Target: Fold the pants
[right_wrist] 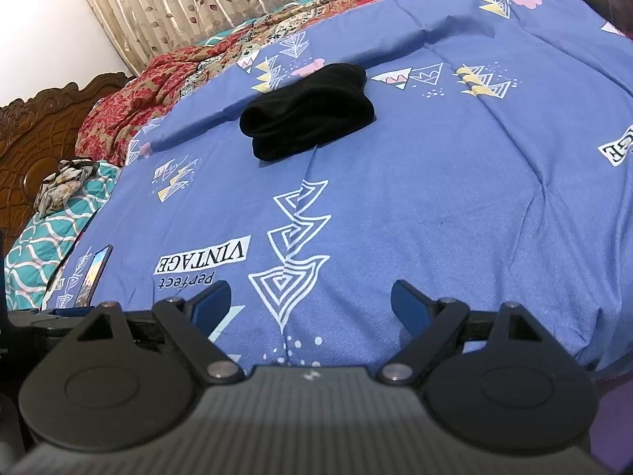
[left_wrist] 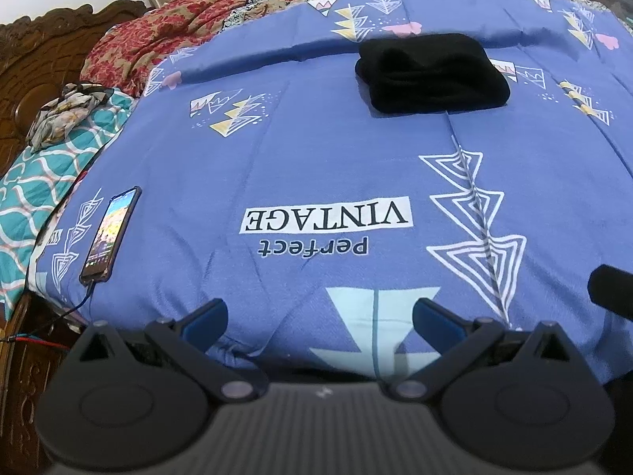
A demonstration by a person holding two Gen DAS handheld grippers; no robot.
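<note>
One folded black pants bundle (left_wrist: pixel 431 73) (right_wrist: pixel 308 111), one phone (left_wrist: pixel 110 235), two empty spread-jawed grippers (left_wrist: pixel 320 314) (right_wrist: pixel 310 303).

"perfect VINTAGE" printed upside down on blue bedspread (left_wrist: pixel 316 166)

Both wrist cameras sit low at the near edge of the bed, each looking forward over its own open fingers and across the blue bedspread (left_wrist: pixel 316 166) toward the curtain and headboard side. The left view faces almost straight ahead, with the black folded pants (left_wrist: pixel 431 73) right of centre and far off. The right view stands further right and angles leftward (the pants (right_wrist: pixel 308 111) fall left of centre there). Both share the pants, the "Perfect VINTAGE" print (left_wrist: pixel 326 217) (right_wrist: pixel 203 261), the phone (left_wrist: pixel 110 235) (right_wrist: pixel 93 275) and the red quilt (left_wrist: pixel 158 35) (right_wrist: pixel 138 95).
</note>
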